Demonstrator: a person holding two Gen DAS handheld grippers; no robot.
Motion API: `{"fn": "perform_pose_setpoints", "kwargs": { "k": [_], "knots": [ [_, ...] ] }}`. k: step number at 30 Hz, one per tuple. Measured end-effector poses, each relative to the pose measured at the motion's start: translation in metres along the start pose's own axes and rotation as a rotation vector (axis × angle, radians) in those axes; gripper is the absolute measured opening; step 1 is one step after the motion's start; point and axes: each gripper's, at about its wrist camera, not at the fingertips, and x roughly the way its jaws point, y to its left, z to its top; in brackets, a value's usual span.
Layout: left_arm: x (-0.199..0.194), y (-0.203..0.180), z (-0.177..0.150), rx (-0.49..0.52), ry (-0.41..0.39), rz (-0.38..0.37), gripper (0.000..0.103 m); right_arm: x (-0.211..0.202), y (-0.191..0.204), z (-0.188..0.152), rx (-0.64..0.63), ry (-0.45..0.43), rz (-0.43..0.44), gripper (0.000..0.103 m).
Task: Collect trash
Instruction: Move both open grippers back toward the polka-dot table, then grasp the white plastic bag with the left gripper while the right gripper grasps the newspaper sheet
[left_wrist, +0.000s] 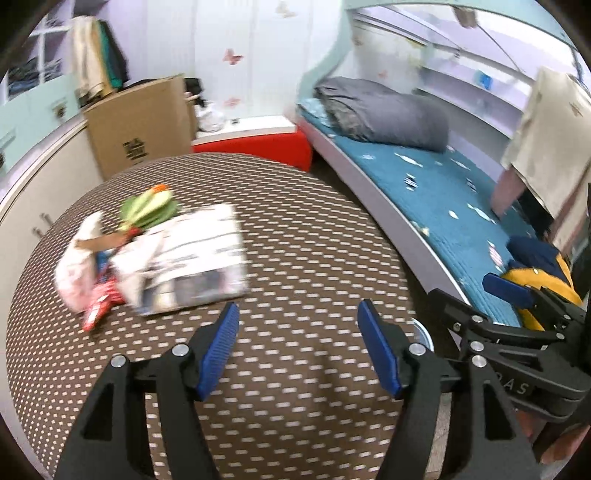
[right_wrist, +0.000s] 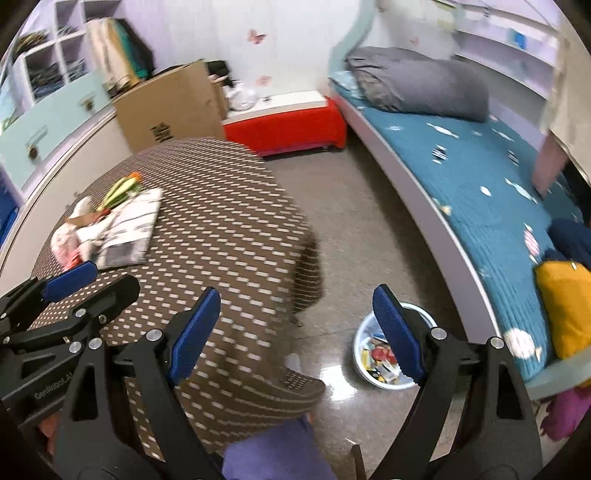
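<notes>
Evidently the trash (left_wrist: 147, 254) has been left heaped on the far left part of the table (left_wrist: 295, 236), where both hands can reach it from the near side. Leftmost lie soft crumpled white pieces and a red dotted wrapper (left_wrist: 99, 308), thin and crinkly. Behind them sits a green, glossy wrapper (left_wrist: 149, 208) with an orange tip. Just beside these, touching the heap, is a flat printed paper (left_wrist: 199, 258), rectangular and limp at the corners. A brown cloth with small pale dashes covers the table and hangs in folds over its edge.

Nearer the middle, the left gripper (left_wrist: 297, 345) hangs above bare cloth, well short of the heap, its ribbed blue pads set apart with nothing between them. It points downward at the table.

Further right, the right gripper (right_wrist: 297, 334) is spread wider and is likewise empty, hovering over the table edge and the shiny floor. Below it stands a round pale basin (right_wrist: 360, 354), already holding small coloured scraps. Judging by that, the basin serves as the bin, and the heap on the table is yet to be carried over.

Rightmost runs a bed (right_wrist: 461, 166) with a quilted teal cover.
</notes>
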Motion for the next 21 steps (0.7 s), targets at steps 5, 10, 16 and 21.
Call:
{"fn": "perform_pose_setpoints", "kwargs": {
  "k": [5,10,16,21],
  "knots": [
    [-0.007,0.051,-0.003,-0.092,-0.004,0.053,0.07,0.018,0.045,0.011,-0.08,0.022,0.064,0.087],
    [-0.007,0.09,-0.003,-0.144,0.007,0.096,0.072,0.037,0.085,0.024,-0.14,0.047,0.12,0.087],
    [0.004,0.138,0.0,-0.2,0.038,0.109,0.075,0.054,0.129,0.036,-0.209,0.058,0.144,0.087],
    [0.022,0.181,0.007,-0.248,0.073,0.137,0.076,0.071,0.153,0.042,-0.243,0.083,0.145,0.087]
  ]
}}
